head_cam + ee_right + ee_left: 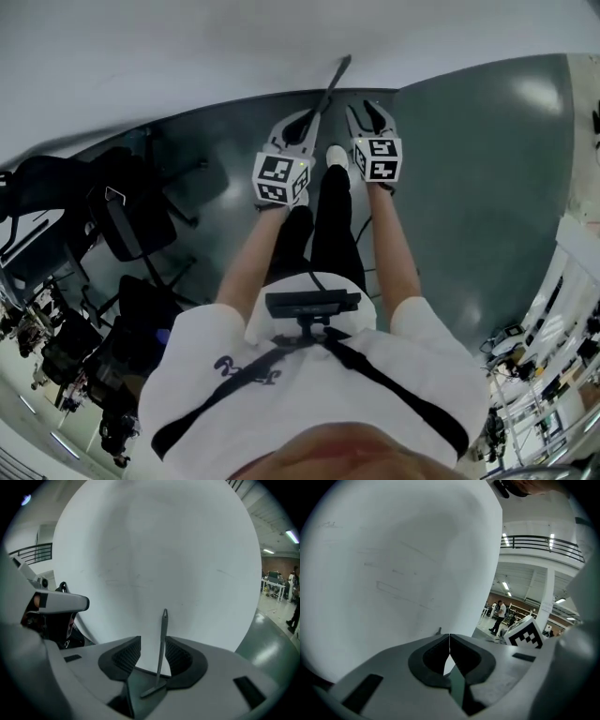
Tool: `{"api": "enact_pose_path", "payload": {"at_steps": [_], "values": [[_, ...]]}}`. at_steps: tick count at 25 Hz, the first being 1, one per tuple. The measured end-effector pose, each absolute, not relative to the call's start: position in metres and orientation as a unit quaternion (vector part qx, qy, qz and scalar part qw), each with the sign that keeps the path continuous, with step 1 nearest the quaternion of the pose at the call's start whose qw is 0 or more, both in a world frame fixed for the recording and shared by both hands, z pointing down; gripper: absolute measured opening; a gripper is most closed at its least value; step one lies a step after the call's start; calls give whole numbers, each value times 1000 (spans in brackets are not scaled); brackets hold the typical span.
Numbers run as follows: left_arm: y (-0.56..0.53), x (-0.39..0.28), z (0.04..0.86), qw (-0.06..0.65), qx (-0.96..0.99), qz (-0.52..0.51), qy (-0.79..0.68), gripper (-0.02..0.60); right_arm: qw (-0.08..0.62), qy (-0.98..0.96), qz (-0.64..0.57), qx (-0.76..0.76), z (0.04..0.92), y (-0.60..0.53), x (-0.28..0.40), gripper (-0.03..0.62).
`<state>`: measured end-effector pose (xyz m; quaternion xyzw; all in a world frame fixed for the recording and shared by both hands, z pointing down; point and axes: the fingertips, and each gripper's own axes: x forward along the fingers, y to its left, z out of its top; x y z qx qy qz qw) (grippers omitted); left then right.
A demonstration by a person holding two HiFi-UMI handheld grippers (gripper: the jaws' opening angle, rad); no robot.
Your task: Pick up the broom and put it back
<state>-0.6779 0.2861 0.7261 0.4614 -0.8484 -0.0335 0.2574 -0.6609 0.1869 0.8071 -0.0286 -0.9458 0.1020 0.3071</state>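
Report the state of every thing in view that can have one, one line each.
broom: upright against the white wall, not gripped.
left tongs: shut, nothing between them.
right tongs: open, with the broom visible through the gap and the pads clear of it.
office chair: upright, nobody in it.

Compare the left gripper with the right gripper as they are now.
The left gripper has its jaws together; the right gripper has its jaws apart. The left gripper has nothing between its jaws, while the right gripper has the broom, propped against the wall, showing in the gap between its jaws, untouched by them. Both face the white wall, and neither holds anything.
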Motion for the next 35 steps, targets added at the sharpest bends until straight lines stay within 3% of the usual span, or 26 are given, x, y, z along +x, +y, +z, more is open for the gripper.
{"api": "enact_pose_path", "payload": {"at_steps": [19, 27, 29, 35], "values": [[267, -702, 802, 286, 455, -33, -843, 12, 320, -935, 152, -32, 942, 172, -751, 142], [275, -710, 808, 292, 449, -39, -844, 12, 315, -935, 159, -27, 951, 169, -774, 140], [275, -710, 807, 293, 451, -40, -842, 12, 327, -933, 147, -29, 952, 170, -773, 98], [289, -707, 805, 295, 446, -48, -843, 12, 346, -928, 130, -40, 953, 191, -757, 97]]}}
